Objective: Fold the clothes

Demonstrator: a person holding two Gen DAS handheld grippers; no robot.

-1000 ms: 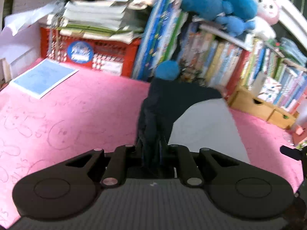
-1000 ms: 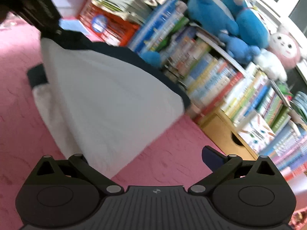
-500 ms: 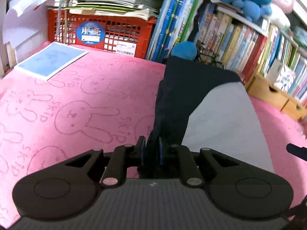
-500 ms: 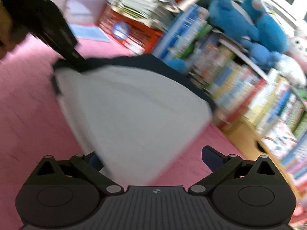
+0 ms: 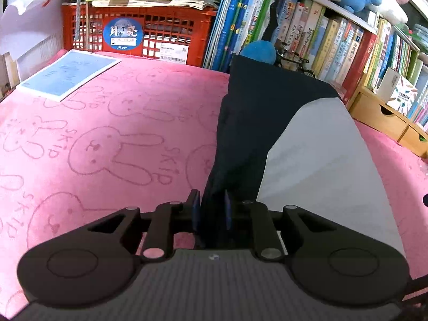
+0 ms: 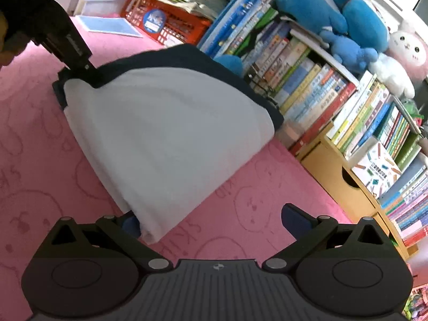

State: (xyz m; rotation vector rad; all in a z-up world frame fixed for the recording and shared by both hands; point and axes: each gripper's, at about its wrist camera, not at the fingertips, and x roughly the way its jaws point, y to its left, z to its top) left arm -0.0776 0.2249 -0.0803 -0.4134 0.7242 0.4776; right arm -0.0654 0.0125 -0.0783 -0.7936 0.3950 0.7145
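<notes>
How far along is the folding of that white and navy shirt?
Mostly done, it seems: the shirt lies doubled over on the pink blanket, white panel on top. In hand: the left gripper has the navy edge between its fingers, and its jaws are opening. The right gripper is open beside the near corner. Left: letting go, perhaps one more fold.

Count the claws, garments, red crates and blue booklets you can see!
claws: 2, the left claw opening with the garment between its jaws, the right claw open
garment: 1
red crate: 1
blue booklet: 1
total: 5
</notes>
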